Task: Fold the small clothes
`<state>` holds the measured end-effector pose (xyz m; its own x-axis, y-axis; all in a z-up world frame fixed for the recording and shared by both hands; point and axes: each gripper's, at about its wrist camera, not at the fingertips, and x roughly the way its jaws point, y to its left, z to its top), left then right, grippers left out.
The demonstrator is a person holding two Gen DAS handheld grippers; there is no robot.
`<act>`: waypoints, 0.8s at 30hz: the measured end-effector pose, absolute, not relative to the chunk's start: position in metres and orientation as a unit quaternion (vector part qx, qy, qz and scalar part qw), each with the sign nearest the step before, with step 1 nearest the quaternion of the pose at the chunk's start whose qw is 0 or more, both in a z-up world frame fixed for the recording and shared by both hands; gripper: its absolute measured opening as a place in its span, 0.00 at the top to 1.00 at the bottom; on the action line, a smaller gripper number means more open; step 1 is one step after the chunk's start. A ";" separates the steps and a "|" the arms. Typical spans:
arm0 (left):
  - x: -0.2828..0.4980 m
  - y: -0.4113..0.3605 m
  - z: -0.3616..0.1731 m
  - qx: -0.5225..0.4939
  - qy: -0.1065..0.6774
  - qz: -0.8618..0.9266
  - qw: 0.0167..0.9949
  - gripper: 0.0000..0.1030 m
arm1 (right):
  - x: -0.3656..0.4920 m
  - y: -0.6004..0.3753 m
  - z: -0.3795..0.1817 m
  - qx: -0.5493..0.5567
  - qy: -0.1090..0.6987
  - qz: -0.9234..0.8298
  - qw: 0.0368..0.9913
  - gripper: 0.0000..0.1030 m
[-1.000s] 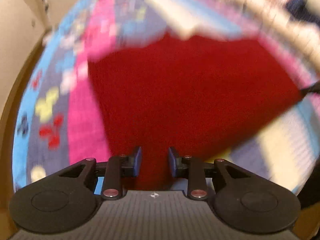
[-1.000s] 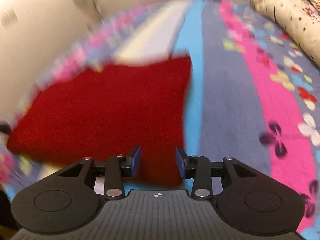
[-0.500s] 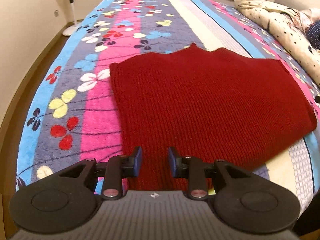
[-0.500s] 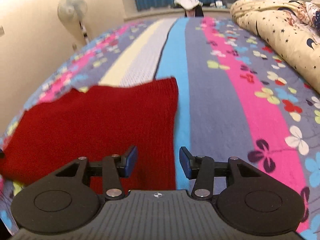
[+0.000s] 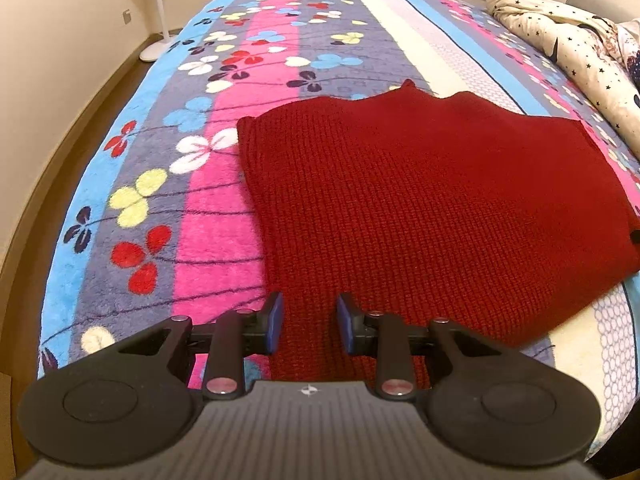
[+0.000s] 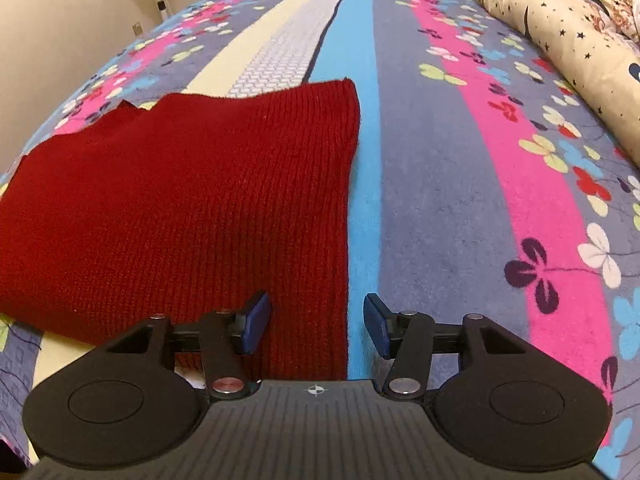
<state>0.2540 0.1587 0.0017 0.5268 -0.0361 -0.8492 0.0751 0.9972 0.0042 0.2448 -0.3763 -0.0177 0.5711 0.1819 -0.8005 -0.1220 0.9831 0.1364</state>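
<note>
A red knit garment (image 5: 420, 200) lies flat on the flowered bed cover (image 5: 208, 240), its far edge jagged. My left gripper (image 5: 309, 322) hovers over the garment's near left corner. Its jaws stand a little apart, with red fabric seen below the gap and no pad pressing on it. In the right wrist view the red knit garment (image 6: 180, 200) fills the left half. My right gripper (image 6: 316, 324) is over its near right edge, which runs between the blue pads (image 6: 256, 322) untouched. The right jaws are opening.
The striped bed cover (image 6: 440, 200) stretches far ahead and to the right. A star-printed duvet (image 6: 560, 20) is bunched along the right side, also the duvet (image 5: 580, 48). A standing fan (image 5: 154, 8) and the floor lie past the bed's left edge.
The blurred, moving views have steadied and the red garment now lies flat and still. The right jaws have spread wider. The left jaws keep about the same gap.
</note>
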 end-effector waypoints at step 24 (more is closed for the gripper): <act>0.253 0.164 0.003 0.012 0.483 -0.018 0.875 0.67 | 0.220 -0.347 0.038 0.049 0.284 0.105 0.952 0.48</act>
